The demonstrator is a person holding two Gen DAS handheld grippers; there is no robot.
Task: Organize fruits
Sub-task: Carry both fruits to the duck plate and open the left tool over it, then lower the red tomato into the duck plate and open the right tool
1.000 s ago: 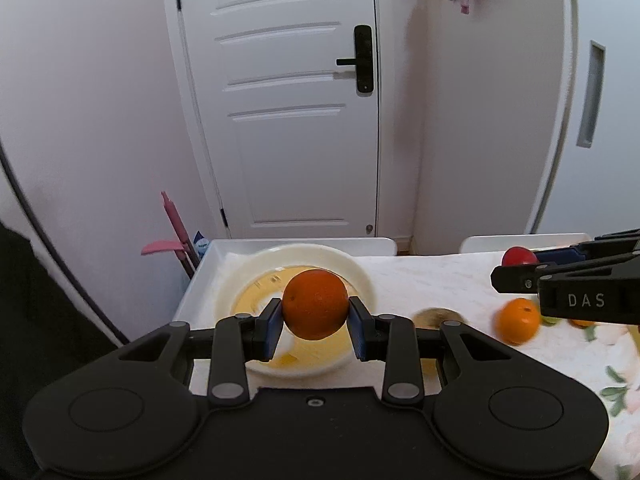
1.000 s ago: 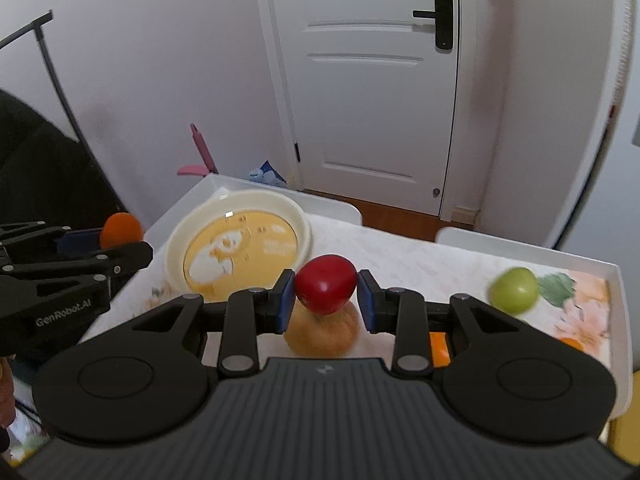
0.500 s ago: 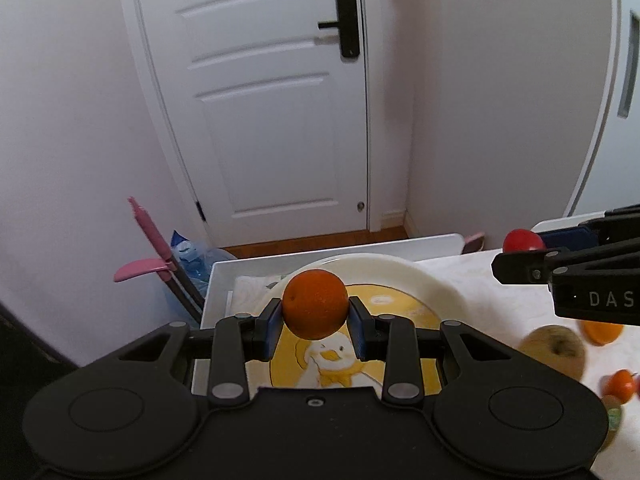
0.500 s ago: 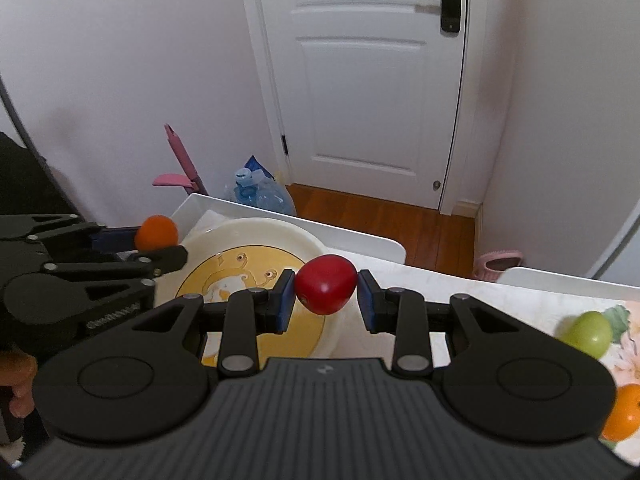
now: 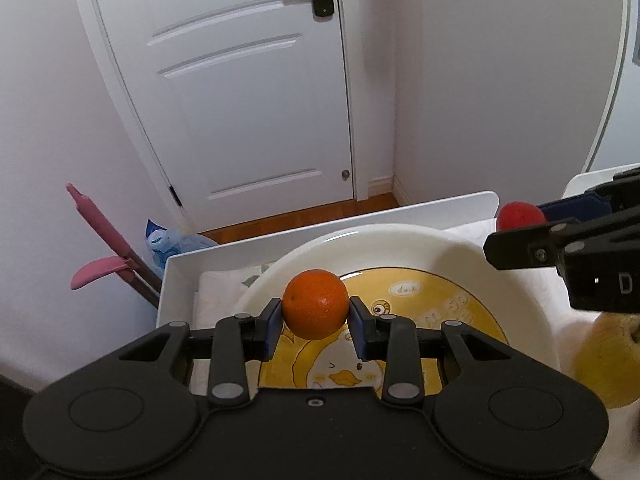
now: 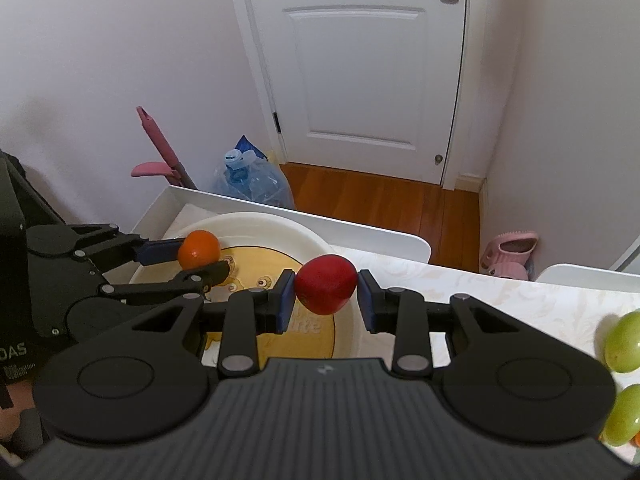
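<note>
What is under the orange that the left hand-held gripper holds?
The plate with its yellow duck picture lies under the orange. The left hand-held gripper covers the plate's near part.

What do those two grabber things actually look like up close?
Both are matte black plastic. The left gripper and right gripper have jointed linkage arms with silver rivets, round side discs and dark blue fingers. White "DAS" lettering marks their sides; the right one's top is ribbed.

Orange fruit (image 5: pixel 315 304), red fruit (image 6: pixel 326 289), green fruits (image 6: pixel 623 342). Plate (image 5: pixel 400 240) cream rim w/ yellow duck print. Black grippers, blue pads (image 5: pixel 273 330). Tablecloth (image 6: pixel 500 288) white floral.
</note>
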